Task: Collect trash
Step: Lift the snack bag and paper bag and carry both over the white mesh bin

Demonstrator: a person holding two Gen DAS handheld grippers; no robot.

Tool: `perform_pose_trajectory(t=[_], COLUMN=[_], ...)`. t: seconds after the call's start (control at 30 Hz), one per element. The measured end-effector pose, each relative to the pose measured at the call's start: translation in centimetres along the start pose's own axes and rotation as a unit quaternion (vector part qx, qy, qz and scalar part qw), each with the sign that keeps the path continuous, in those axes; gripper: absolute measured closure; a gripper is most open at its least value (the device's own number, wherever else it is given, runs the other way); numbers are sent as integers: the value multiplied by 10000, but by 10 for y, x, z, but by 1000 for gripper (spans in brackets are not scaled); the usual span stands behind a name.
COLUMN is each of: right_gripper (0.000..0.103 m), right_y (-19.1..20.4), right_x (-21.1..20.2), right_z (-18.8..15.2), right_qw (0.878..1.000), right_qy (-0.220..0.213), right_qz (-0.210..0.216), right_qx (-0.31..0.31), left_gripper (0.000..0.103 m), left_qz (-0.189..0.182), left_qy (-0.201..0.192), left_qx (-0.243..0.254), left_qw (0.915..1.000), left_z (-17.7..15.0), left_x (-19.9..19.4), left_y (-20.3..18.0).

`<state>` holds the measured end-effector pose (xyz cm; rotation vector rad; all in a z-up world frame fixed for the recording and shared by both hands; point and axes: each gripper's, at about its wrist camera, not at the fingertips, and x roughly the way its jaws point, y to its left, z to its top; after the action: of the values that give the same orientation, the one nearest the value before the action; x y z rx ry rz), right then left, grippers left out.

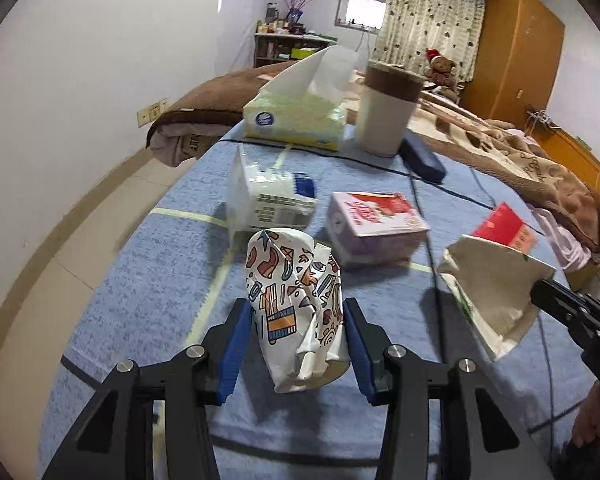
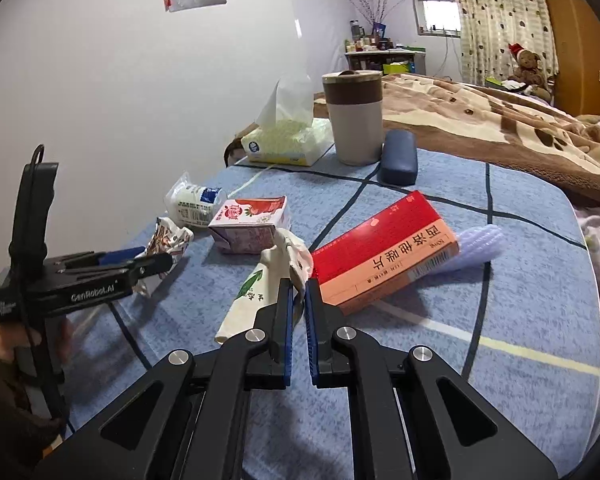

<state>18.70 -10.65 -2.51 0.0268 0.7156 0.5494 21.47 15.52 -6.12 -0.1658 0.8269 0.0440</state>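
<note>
Both hands have trash in their grip, though nothing looks binned yet. The left tool [image 1: 298, 316] has its blue pads pressed on either side of a crumpled white paper cup printed with colourful doodles [image 1: 296, 304], which sits squeezed between them above the blue carpeted counter [image 1: 140, 280]. The right tool [image 2: 298, 300] is clamped almost fully together on the edge of a flattened cream paper wrapper with green lettering [image 2: 260, 284], the thin sheet pinched between the pads and its loose end drooping toward the counter.

The likely bin is the tall grey cylinder with a brown band round its top [image 1: 388, 108], which stands at the far end of the counter, well apart from both tools, beside a yellow soft pack of tissues [image 1: 296, 116] and a dark blue glasses case [image 1: 422, 158]. So I judge the collecting is at an early stage: two pieces are picked up, none dropped in.

Much is left lying. A crinkled clear plastic packet with a blue label [image 1: 268, 196] and a pink and red strawberry milk carton [image 1: 374, 220] lie just beyond the cup, and a red and salmon medicine box [image 2: 384, 256] rests tilted just beside the right tool's wrapper, with a pale lilac ribbed object [image 2: 482, 242] behind it.
</note>
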Motion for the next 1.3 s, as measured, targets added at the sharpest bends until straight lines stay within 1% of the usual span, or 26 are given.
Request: perform_pose_trajectory(t=[0.27,0.47,0.73,0.97,1.3], right_gripper=[97,97,97,97,97], right_y=[-7,-17,-35,-54,-86], right_x=[-24,-50,-85,-119,-158], right_z=[-7,-12,-20,-30,-50], right_qw=[9996,9985,9953,9903,9786], right_qy=[-248,-453,-757,-1028,-1300], right_qz=[1,-140,-454,-743,-1306], right_qx=[162,271,405,574,911], left_gripper=[56,56,56,56,56], left_qz=[-231,-468,-730,-1020,-1511], left_qy=[-216,-357,-500,-603,-674], left_qx=[196,394,714,1052,1524], left_qw=[9993,9975,9935,9874,9744], left_z=[-9,-12,-20,-28,-41], left_x=[-31,-51,-72,-89,-104], left_y=[-28,-55,-98,-141,-208])
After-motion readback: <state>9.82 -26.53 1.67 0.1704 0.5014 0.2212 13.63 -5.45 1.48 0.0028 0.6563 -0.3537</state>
